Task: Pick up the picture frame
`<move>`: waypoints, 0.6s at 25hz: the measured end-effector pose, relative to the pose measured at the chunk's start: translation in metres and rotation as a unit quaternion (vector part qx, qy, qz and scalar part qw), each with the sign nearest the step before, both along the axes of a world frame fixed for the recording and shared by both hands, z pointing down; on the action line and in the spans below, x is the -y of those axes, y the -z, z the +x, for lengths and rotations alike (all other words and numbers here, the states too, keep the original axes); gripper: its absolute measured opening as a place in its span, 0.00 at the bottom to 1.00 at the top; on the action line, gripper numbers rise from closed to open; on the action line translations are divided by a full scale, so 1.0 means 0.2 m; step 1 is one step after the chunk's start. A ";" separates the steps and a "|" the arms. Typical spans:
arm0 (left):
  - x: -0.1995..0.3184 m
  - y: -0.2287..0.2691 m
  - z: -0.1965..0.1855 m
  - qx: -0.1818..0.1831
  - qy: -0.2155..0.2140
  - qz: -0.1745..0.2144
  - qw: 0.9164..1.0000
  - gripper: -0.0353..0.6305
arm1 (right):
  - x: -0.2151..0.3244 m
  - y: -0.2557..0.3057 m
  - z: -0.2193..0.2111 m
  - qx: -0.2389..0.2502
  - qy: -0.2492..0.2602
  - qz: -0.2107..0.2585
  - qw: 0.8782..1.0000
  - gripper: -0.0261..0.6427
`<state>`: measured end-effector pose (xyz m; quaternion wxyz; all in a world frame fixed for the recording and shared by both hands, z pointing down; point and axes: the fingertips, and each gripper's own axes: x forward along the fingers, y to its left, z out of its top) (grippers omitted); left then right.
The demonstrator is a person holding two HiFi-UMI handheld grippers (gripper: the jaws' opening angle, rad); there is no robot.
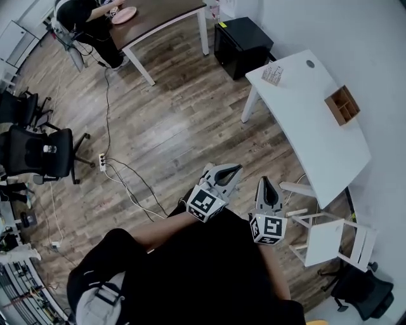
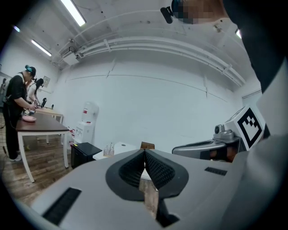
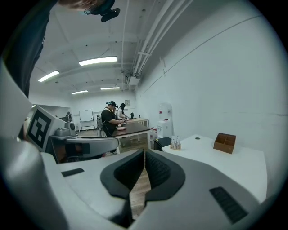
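Note:
I cannot make out a picture frame in any view. Both grippers are held side by side over the wooden floor, pointing toward a white table (image 1: 320,149). My left gripper (image 1: 232,170) is shut with nothing between its pads (image 2: 145,152). My right gripper (image 1: 266,185) is likewise shut and empty (image 3: 144,152). On the white table stand a brown wooden box (image 1: 342,105) with compartments and a small rack (image 1: 273,75) of upright items. The box (image 3: 224,143) and the rack (image 3: 175,143) also show in the right gripper view.
A black cabinet (image 1: 243,38) stands beside the white table's far end, and a white chair (image 1: 330,238) beside its near end. People work at a brown table (image 1: 158,16) at the far end. Office chairs (image 1: 38,152) and floor cables with a power strip (image 1: 101,162) lie to the left.

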<state>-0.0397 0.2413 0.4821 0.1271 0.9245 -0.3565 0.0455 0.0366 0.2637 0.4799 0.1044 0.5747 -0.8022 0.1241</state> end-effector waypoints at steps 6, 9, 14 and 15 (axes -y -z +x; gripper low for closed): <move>0.38 0.04 -0.17 -0.018 -0.006 0.000 1.000 0.07 | 0.41 0.03 -0.21 -0.015 0.012 0.006 1.000 0.09; 0.54 0.03 -0.25 -0.021 -0.009 0.000 1.000 0.07 | 0.57 0.00 -0.24 -0.008 0.000 -0.008 1.000 0.09; 0.76 0.01 -0.33 -0.037 -0.021 -0.010 0.999 0.07 | 0.79 -0.04 -0.19 -0.024 -0.028 -0.030 0.999 0.09; 0.79 0.00 -0.34 -0.039 -0.027 -0.015 0.999 0.07 | 0.81 -0.05 -0.17 -0.022 -0.038 -0.032 0.999 0.09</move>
